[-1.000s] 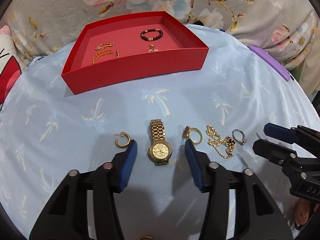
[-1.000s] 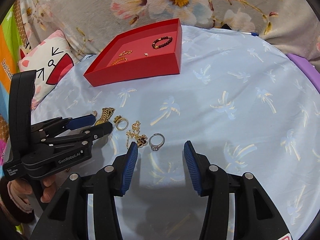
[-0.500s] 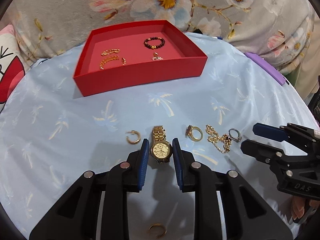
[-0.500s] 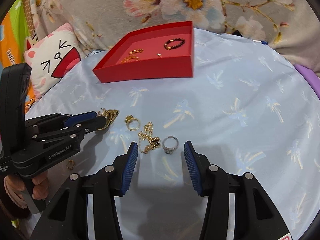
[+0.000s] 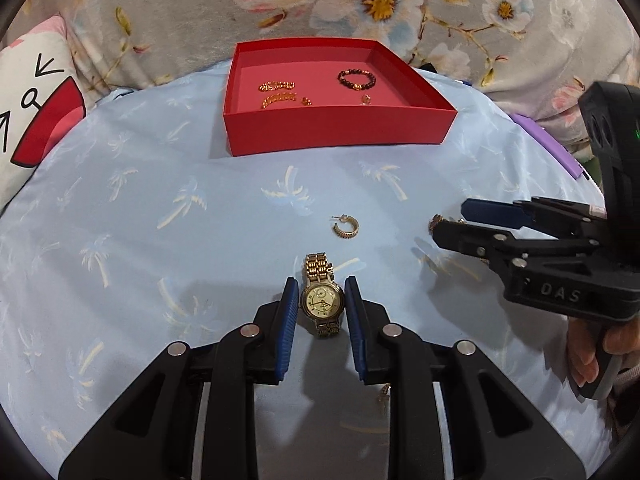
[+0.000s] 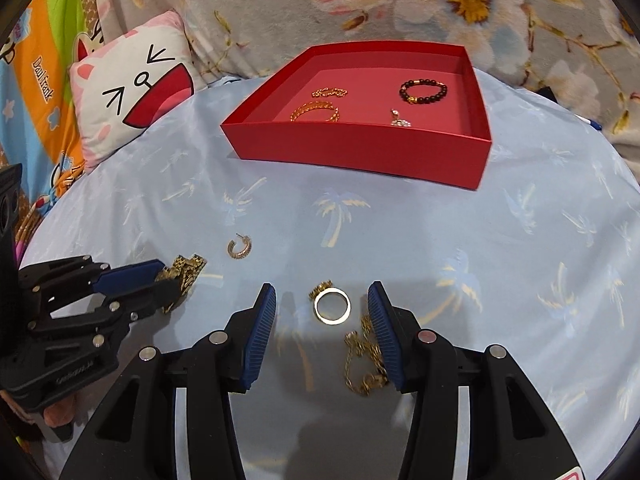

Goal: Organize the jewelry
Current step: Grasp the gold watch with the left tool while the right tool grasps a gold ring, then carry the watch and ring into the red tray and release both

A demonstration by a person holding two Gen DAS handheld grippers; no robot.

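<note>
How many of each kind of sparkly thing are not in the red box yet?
Gold watch: 1
Hoop earring: 1
Gold ring: 1
Gold chain: 1
Small gold piece, half hidden behind the left claw: 1
Total: 5 that show

A glossy gold metal wristwatch [image 5: 322, 300] with a linked band is seen on a smooth, faintly sheeny pale blue palm-print cloth [image 5: 160, 216]. A polished gold metal ring [image 6: 332, 306] is shown. The matt red cardboard tray [image 6: 360, 152] is smooth; ribbed blue pads [image 6: 262, 332] are matt.
</note>
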